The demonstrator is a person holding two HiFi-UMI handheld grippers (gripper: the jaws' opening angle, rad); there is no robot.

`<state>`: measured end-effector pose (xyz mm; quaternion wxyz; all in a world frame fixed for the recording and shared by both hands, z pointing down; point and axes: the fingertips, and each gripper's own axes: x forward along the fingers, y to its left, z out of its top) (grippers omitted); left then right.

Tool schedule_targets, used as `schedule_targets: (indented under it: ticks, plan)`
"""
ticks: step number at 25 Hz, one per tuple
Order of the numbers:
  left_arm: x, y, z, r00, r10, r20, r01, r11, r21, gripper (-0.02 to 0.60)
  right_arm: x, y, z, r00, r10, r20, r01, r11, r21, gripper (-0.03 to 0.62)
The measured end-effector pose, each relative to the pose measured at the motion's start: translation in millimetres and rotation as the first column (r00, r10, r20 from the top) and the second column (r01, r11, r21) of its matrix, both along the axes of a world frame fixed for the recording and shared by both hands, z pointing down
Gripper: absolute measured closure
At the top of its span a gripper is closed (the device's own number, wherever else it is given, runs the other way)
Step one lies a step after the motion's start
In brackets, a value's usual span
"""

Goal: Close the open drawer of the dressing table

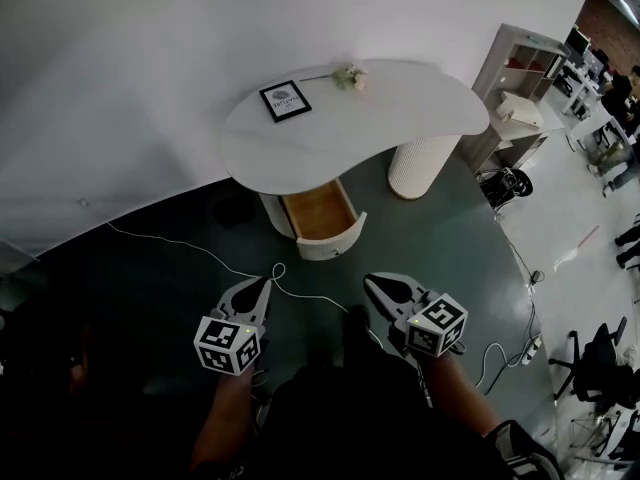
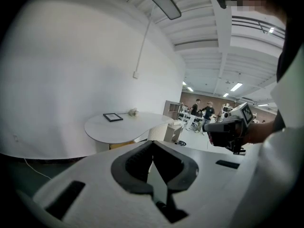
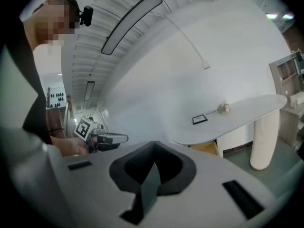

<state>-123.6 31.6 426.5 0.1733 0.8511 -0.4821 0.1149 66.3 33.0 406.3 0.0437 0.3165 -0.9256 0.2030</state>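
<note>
The white kidney-shaped dressing table [image 1: 340,128] stands against the curved wall. Its drawer [image 1: 322,216] is pulled out toward me and shows a bare wooden inside behind a white front. Both grippers hover over the dark floor, short of the drawer and apart from it. The left gripper [image 1: 265,282] and the right gripper [image 1: 371,281] are shut with nothing between the jaws. In the left gripper view the shut left gripper [image 2: 153,142] points at the table [image 2: 126,125]. In the right gripper view the shut right gripper [image 3: 154,144] has the table [image 3: 232,118] and the drawer [image 3: 207,148] to its right.
A framed picture [image 1: 285,100] and a small flower sprig [image 1: 350,76] lie on the tabletop. A ribbed white pedestal [image 1: 422,163] holds up the table's right end. A white cable [image 1: 200,253] crosses the floor near the drawer. A shelf unit [image 1: 520,78] and office chairs [image 1: 590,358] stand at the right.
</note>
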Motion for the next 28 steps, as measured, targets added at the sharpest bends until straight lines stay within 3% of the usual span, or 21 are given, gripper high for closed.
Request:
schedule_targets:
  ticks: [5, 9, 15, 20, 23, 28]
  plan:
    - [14.5, -56.2, -8.2, 1.000, -0.029, 0.010, 0.029, 1.000, 0.000, 0.578, 2.4, -60.1, 5.8, 0.998, -0.057, 0.033, 0.058, 0.998, -0.031, 0.588]
    - [43.1, -98.6, -5.3, 0.999, -0.015, 0.029, 0.015, 0.999, -0.029, 0.578, 15.9, -111.1, 20.1, 0.996, -0.091, 0.008, 0.091, 0.995, -0.035, 0.589]
    - [68.8, -145.6, 17.6, 1.000, 0.003, 0.025, -0.001, 0.996, -0.085, 0.578, 13.9, -163.6, 69.3, 0.990, -0.141, -0.006, 0.138, 0.980, -0.141, 0.589]
    - [63.3, -160.2, 54.0, 1.000, 0.030, 0.008, -0.028, 0.984, -0.176, 0.578, 2.8, -174.5, 109.7, 0.994, -0.110, -0.016, 0.101, 0.958, -0.267, 0.589]
    - [65.4, -176.3, 67.4, 0.998, 0.060, -0.002, -0.059, 0.982, -0.178, 0.578, -2.2, -178.2, 126.7, 0.997, -0.077, -0.029, 0.063, 0.942, -0.330, 0.588]
    - [54.6, -187.3, 101.4, 0.997, 0.074, -0.017, -0.076, 0.978, -0.196, 0.578, -11.1, -167.5, 173.3, 0.987, -0.111, -0.118, 0.059, 0.925, -0.375, 0.588]
